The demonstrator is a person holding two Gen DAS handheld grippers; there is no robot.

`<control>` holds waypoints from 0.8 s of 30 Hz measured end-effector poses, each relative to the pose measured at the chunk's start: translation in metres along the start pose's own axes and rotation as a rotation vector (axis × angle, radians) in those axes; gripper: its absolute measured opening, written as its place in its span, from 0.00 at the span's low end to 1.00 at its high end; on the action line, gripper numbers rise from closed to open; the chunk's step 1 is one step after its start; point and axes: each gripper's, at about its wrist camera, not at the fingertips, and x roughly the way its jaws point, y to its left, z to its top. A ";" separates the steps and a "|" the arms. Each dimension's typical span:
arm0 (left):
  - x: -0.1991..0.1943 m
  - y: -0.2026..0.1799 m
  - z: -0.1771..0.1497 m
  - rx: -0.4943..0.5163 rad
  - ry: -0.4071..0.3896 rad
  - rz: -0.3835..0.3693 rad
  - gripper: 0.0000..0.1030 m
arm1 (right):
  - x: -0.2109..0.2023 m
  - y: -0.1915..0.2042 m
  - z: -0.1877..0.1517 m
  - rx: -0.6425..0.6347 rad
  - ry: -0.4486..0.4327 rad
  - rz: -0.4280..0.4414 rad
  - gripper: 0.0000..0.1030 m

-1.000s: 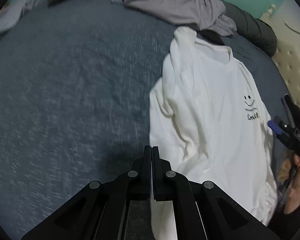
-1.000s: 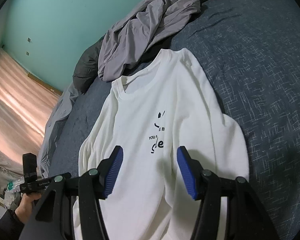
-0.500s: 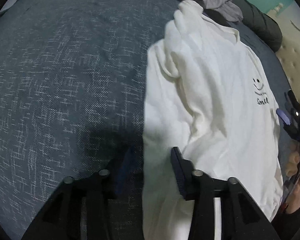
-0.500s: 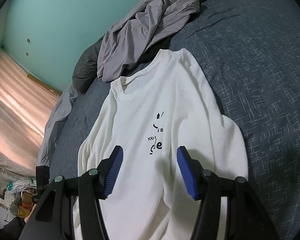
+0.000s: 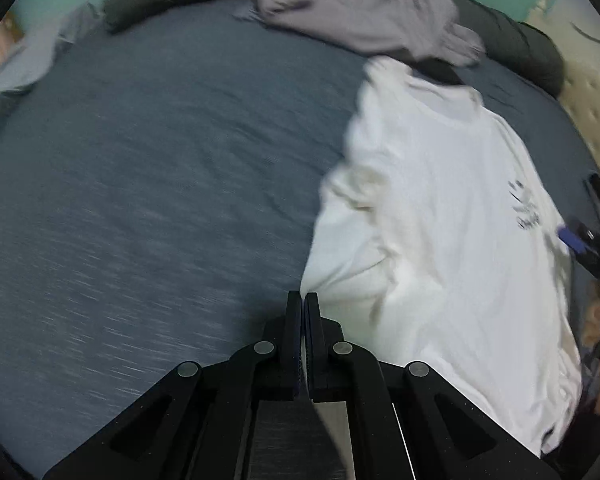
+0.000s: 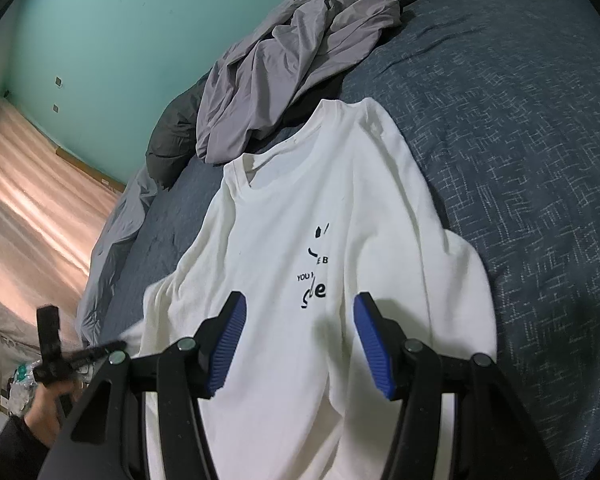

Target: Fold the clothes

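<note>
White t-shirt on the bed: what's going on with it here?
A person is folding the white t-shirt, which lies face up on the blue bedspread. The left gripper is shut at the shirt's side edge and appears to pinch it, though blur hides how much. The right gripper hovers open above the chest print. A grey garment lies crumpled beyond the collar.

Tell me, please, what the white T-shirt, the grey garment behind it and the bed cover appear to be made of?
White T-shirt: likely soft cotton knit, matte, with gentle rumples. Grey garment: thinner, smoother fabric, possibly synthetic, given its slight sheen and fine draping folds. Bed cover: woven blue textile, matte, with a pale crosshatch pattern.
</note>
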 end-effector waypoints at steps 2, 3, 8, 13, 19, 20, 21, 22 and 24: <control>-0.012 0.021 0.013 0.002 -0.023 0.063 0.01 | 0.000 -0.001 0.000 -0.001 0.000 -0.002 0.55; -0.018 0.030 0.022 0.007 -0.038 0.100 0.01 | 0.001 -0.001 0.000 -0.001 0.000 -0.003 0.55; -0.058 0.087 0.042 -0.012 -0.119 0.254 0.01 | 0.004 -0.002 0.000 -0.002 0.008 -0.006 0.55; -0.051 0.083 0.070 -0.010 -0.173 0.310 0.01 | 0.007 -0.002 0.000 -0.005 0.013 -0.010 0.55; 0.018 0.035 0.049 0.102 -0.028 0.145 0.02 | 0.007 -0.002 -0.001 -0.007 0.017 -0.011 0.55; 0.029 0.028 0.041 0.107 -0.003 0.117 0.03 | 0.007 -0.001 -0.001 -0.010 0.017 -0.011 0.55; 0.037 0.027 0.035 0.094 0.011 0.102 0.03 | 0.007 -0.001 -0.001 -0.010 0.016 -0.011 0.55; 0.046 0.027 0.029 0.079 0.023 0.090 0.03 | 0.006 -0.002 -0.001 -0.010 0.015 -0.012 0.55; 0.054 0.033 0.027 0.034 0.020 0.065 0.11 | 0.006 -0.003 -0.001 -0.007 0.014 -0.013 0.55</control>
